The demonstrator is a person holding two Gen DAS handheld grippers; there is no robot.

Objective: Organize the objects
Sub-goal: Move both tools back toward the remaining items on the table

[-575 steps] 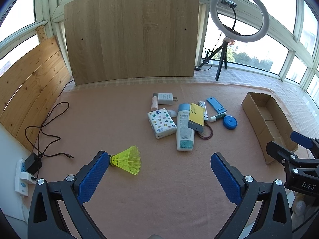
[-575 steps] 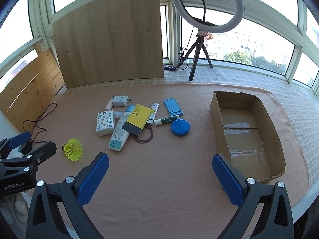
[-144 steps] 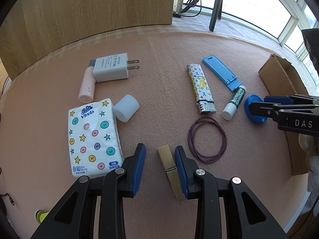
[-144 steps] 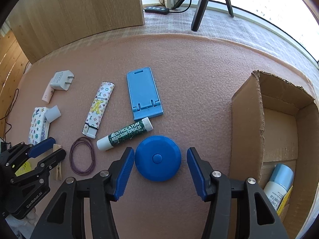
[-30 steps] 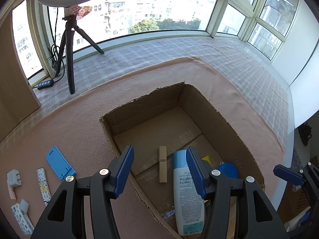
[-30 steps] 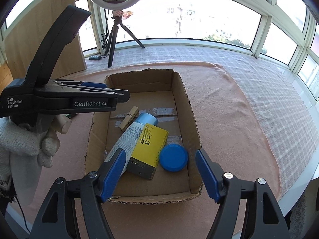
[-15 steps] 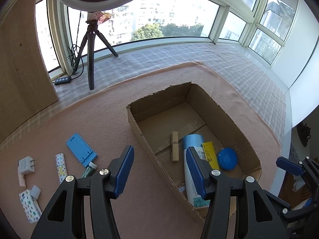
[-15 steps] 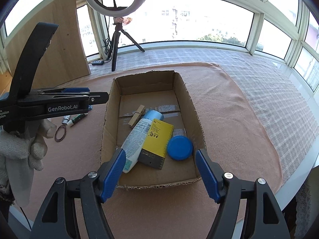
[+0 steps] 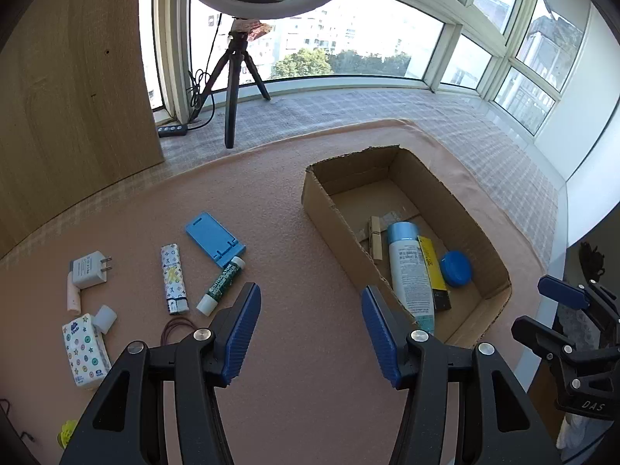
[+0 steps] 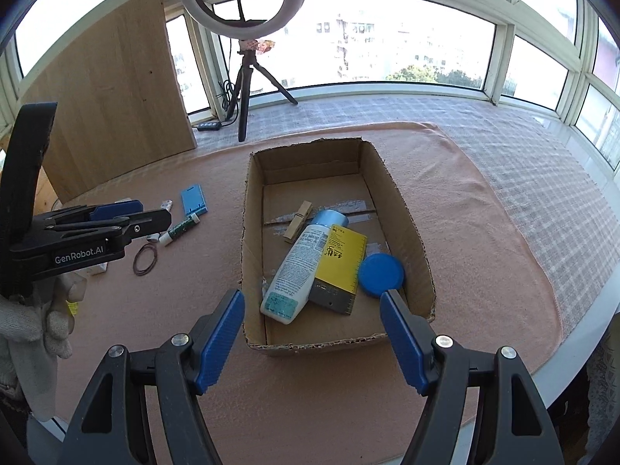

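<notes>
Between drops: both my grippers empty, four things boxed, the rest waiting on the mat.

My left gripper [image 9: 308, 333] hangs with fingers spread and nothing between them; my right gripper [image 10: 312, 335] is spread and empty too, over the near end of the cardboard box [image 10: 414, 232]. Inside the box lie the clothespin [image 10: 297, 220], the white bottle [image 10: 296, 271], the yellow booklet [image 10: 339, 267] and the blue round case [image 10: 381, 274]. I judge the next step is another pick. From my left view the lip balm tube [image 9: 221, 285] sits at ten o'clock of my fingers, just beside the patterned lighter [image 9: 173, 279], with the blue phone stand [image 9: 214, 238] touching its cap end and the hair band [image 9: 178, 327] at nine o'clock. I'd swing left, drop, and straddle the tube.
</notes>
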